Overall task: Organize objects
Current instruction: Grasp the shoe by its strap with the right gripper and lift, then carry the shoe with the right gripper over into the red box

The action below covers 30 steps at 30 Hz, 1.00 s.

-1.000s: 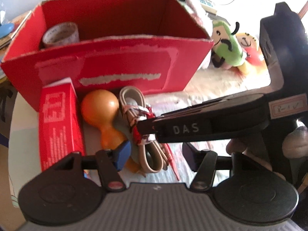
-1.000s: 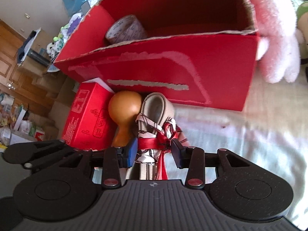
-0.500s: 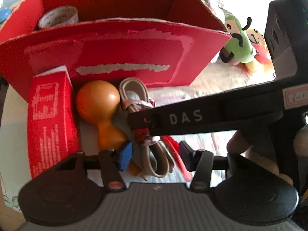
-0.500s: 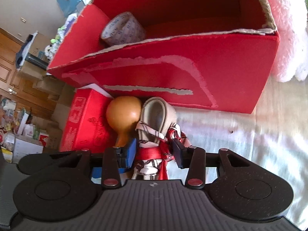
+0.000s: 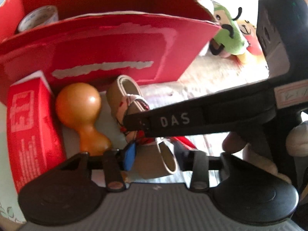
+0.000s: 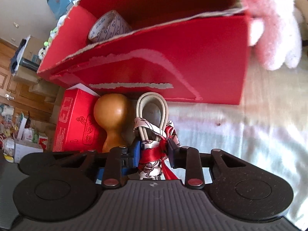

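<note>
Both grippers closing on the coiled belt (image 6: pixel 151 113), lower centre of frame.
Right gripper (image 6: pixel 154 154) pinches its red scarf knot; left gripper (image 5: pixel 154 156) has closed round the near loop, w/ contact unclear. Belt lies before red box (image 6: pixel 173 61), beside gourd (image 6: pixel 112 113).

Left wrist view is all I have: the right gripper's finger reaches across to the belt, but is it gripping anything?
Observer: Yes. The right gripper has just been closing, and its pads press on the red scarf tied round the belt.
Operator: What sits at the box's right end?
Observer: A pink plush leans against the box there.
Operator: Any marking on the carton's other face?
Observer: The carton has framed Chinese characters printed on it.
</note>
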Motion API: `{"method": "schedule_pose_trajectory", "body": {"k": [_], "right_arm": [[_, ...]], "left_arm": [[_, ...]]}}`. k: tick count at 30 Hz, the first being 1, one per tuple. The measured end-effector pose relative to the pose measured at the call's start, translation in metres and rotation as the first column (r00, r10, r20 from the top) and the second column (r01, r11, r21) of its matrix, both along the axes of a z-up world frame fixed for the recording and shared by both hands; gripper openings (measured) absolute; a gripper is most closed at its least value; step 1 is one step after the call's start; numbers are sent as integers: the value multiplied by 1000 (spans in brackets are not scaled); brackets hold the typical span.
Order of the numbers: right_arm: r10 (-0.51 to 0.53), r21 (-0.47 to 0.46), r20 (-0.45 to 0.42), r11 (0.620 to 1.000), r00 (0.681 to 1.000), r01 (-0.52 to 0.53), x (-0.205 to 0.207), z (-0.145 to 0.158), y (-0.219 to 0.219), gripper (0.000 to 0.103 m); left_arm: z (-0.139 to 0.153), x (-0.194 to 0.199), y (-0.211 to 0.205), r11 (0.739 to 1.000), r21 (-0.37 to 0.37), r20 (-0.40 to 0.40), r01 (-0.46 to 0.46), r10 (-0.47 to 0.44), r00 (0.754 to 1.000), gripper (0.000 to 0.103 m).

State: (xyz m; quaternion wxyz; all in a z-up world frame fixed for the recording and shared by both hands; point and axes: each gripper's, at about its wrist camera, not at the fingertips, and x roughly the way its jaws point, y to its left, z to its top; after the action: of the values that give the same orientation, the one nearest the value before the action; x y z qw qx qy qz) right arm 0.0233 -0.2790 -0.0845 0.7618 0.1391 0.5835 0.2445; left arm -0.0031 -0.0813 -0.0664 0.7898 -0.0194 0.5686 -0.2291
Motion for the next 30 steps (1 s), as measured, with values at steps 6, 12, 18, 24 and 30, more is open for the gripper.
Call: {"method": "schedule_pose_trajectory", "body": {"k": [6, 12, 18, 24, 30], "right_arm": [[-46, 23, 10, 999, 999, 46, -7, 12, -28, 28], [-110, 40, 60, 993, 992, 108, -18, 37, -54, 28], [-157, 49, 162, 987, 974, 151, -27, 75, -67, 28], [-201, 88, 251, 979, 947, 185, -21, 110, -75, 28], [-204, 140, 336, 976, 919, 166, 11, 140, -60, 28]], "left_arm": [[8, -1, -12, 999, 1, 25, 53, -53, 998, 30], [29, -4, -30, 990, -35, 66, 139, -137, 988, 28], [66, -7, -44, 972, -78, 153, 221, -207, 966, 25], [107, 0, -43, 955, -120, 268, 270, -231, 935, 25], [146, 25, -19, 957, -138, 372, 255, -189, 909, 25]]}}
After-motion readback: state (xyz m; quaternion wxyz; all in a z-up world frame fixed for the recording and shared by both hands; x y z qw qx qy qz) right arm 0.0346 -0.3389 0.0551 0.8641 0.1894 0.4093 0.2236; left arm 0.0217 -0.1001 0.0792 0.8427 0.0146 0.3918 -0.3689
